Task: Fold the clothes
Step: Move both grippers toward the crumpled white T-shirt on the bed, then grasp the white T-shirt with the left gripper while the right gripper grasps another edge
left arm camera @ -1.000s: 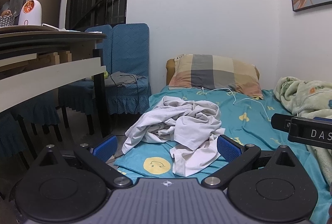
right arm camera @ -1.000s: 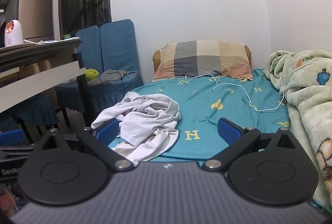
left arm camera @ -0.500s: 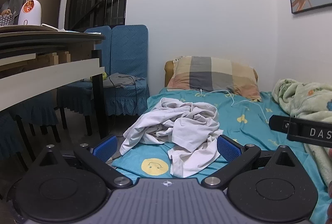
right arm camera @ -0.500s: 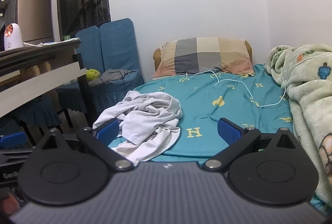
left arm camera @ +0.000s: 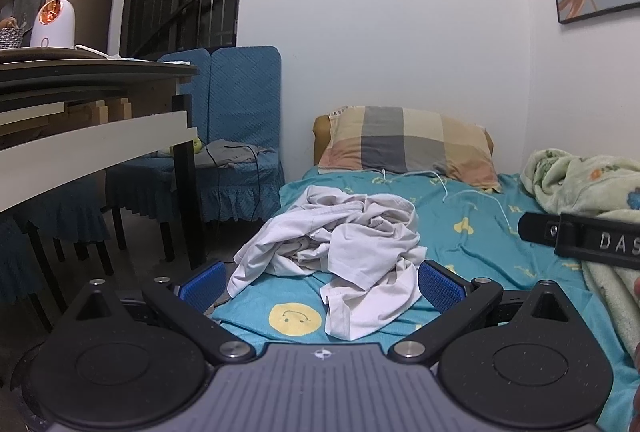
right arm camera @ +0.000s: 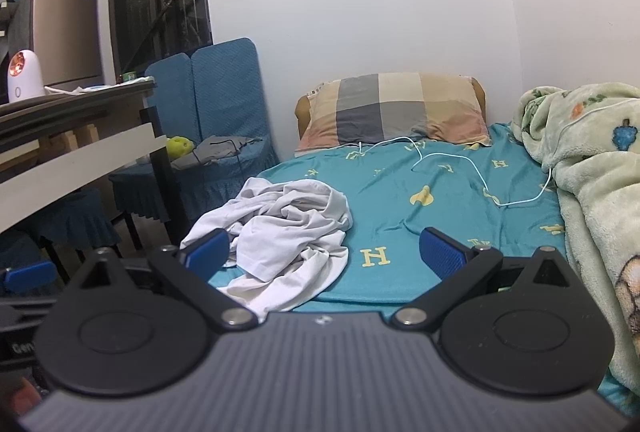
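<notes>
A crumpled white garment (left arm camera: pixel 340 232) lies in a heap on the teal bedsheet (left arm camera: pixel 476 232) near the bed's left front corner; it also shows in the right wrist view (right arm camera: pixel 288 232). My left gripper (left arm camera: pixel 318 282) is open and empty, held just short of the heap's near edge. My right gripper (right arm camera: pixel 324 256) is open and empty, held to the right of the heap, above the bed's front edge. The right gripper's side shows at the right of the left wrist view (left arm camera: pixel 580 240).
A checked pillow (left arm camera: pixel 408 144) lies at the bed's head with a white cable (right arm camera: pixel 448 164) running across the sheet. A bunched green blanket (right arm camera: pixel 592 184) fills the bed's right side. A table (left arm camera: pixel 92 120) and blue-covered chairs (left arm camera: pixel 236 136) stand to the left.
Both grippers have drifted slightly; the views tilt up a little and the garment sits a bit lower in frame. Both stay open and empty. The garment has not moved.
</notes>
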The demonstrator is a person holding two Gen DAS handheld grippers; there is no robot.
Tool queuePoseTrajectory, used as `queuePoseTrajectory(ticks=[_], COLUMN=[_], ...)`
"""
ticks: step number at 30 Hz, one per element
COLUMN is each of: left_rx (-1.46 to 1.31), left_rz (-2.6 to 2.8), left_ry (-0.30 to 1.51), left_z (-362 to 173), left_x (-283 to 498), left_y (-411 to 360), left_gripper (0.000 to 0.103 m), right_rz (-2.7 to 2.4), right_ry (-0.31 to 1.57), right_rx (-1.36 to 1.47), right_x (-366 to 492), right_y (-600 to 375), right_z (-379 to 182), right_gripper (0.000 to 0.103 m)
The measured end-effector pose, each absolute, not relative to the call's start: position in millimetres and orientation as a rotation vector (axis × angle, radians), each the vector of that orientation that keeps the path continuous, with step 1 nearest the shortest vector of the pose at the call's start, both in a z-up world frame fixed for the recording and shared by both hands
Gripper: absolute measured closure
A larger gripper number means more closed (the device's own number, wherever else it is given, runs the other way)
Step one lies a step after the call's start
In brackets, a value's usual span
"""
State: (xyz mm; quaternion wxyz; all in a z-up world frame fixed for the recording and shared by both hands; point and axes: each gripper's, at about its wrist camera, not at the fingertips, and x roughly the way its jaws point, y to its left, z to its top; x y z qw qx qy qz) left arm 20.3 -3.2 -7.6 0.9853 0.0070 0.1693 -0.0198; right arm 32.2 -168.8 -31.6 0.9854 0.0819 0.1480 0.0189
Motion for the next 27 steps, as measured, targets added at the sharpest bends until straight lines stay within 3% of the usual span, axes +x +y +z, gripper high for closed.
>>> queuePoseTrajectory(ticks=[13, 27], left_rx=[0.033, 0.199], left_rz=[-0.014, -0.095], left_ry=[0.373, 0.416], left_z=[-14.3, -39.0], left_x=[46.4, 241.6], left_y=[-4.3, -39.0], left_gripper=[0.002, 0.004], right_rz=[-0.022, -0.038], right_ry=[0.303, 0.332], right_rx=[0.19, 0.298], right_x=[23.8, 42.5], right_y=[-173.4, -187.9], right_z=[-28.4, -39.6], right_gripper=[0.0, 0.0])
